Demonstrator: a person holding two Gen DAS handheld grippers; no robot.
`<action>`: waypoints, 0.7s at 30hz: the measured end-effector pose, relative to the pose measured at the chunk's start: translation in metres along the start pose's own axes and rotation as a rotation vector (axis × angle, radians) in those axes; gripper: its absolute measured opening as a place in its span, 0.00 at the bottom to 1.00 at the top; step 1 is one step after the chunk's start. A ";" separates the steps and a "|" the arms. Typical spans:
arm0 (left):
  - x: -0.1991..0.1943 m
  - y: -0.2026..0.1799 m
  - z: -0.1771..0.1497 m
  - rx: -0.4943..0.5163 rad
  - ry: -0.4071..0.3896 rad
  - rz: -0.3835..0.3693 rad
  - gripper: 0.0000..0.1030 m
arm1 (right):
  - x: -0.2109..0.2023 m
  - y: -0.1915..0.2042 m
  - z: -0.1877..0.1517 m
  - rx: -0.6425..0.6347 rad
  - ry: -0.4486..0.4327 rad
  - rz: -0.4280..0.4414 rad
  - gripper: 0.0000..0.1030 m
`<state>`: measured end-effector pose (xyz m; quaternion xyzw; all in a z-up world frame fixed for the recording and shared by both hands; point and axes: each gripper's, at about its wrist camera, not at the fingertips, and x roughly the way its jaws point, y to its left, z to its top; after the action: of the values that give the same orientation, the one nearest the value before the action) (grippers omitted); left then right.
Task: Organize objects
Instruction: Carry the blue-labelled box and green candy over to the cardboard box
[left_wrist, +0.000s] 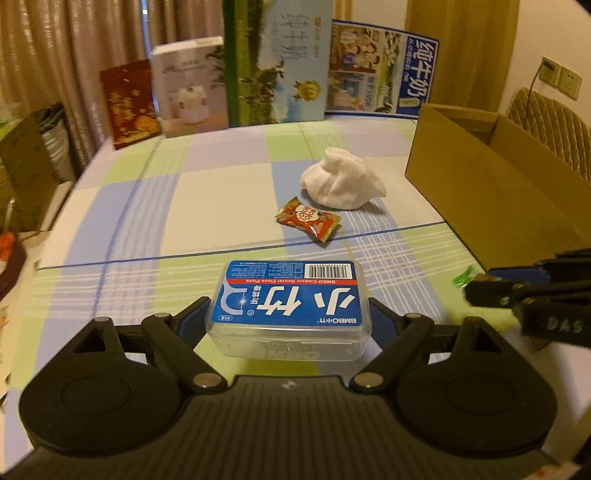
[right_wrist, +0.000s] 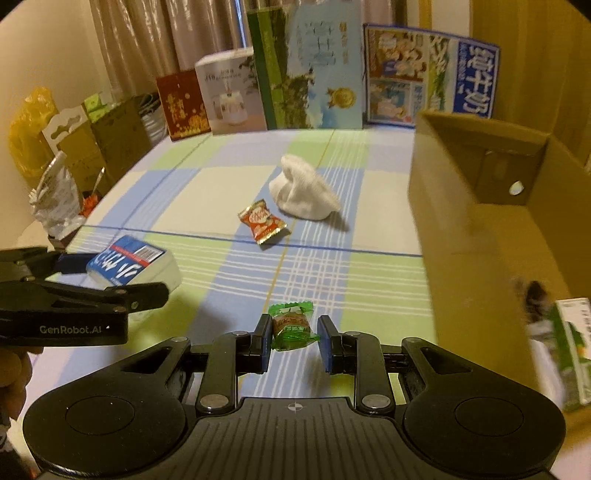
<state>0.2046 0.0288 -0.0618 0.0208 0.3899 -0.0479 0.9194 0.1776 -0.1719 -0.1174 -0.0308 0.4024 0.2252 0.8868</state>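
Note:
My left gripper (left_wrist: 288, 317) is shut on a clear floss-pick box (left_wrist: 290, 306) with a blue label, one pad pressed against each side. The right wrist view shows that box (right_wrist: 127, 264) held low over the checked tablecloth (right_wrist: 207, 192) by the left gripper (right_wrist: 122, 280). My right gripper (right_wrist: 293, 343) is shut on a small green-wrapped candy (right_wrist: 293, 325). In the left wrist view the right gripper (left_wrist: 480, 282) comes in from the right with the green candy (left_wrist: 463, 277) poking out at its tip. A red snack packet (left_wrist: 308, 223) and a bunched white cloth (left_wrist: 341, 181) lie mid-table.
An open cardboard box (right_wrist: 480, 221) stands on the right of the table and holds a green-and-white carton (right_wrist: 569, 350). Several tall printed cartons (right_wrist: 314, 74) line the far edge. Bags and boxes (right_wrist: 55, 177) crowd the left side beyond the table.

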 end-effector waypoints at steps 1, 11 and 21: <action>-0.009 -0.002 0.000 -0.009 -0.004 0.005 0.82 | -0.010 0.000 -0.001 0.002 -0.007 0.000 0.22; -0.081 -0.041 -0.007 -0.054 -0.030 0.012 0.82 | -0.093 -0.005 -0.016 0.013 -0.061 -0.019 0.22; -0.115 -0.082 -0.016 -0.052 -0.042 -0.034 0.82 | -0.149 -0.032 -0.033 0.055 -0.102 -0.075 0.22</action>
<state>0.1052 -0.0432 0.0094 -0.0107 0.3720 -0.0537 0.9266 0.0829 -0.2645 -0.0355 -0.0099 0.3613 0.1822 0.9144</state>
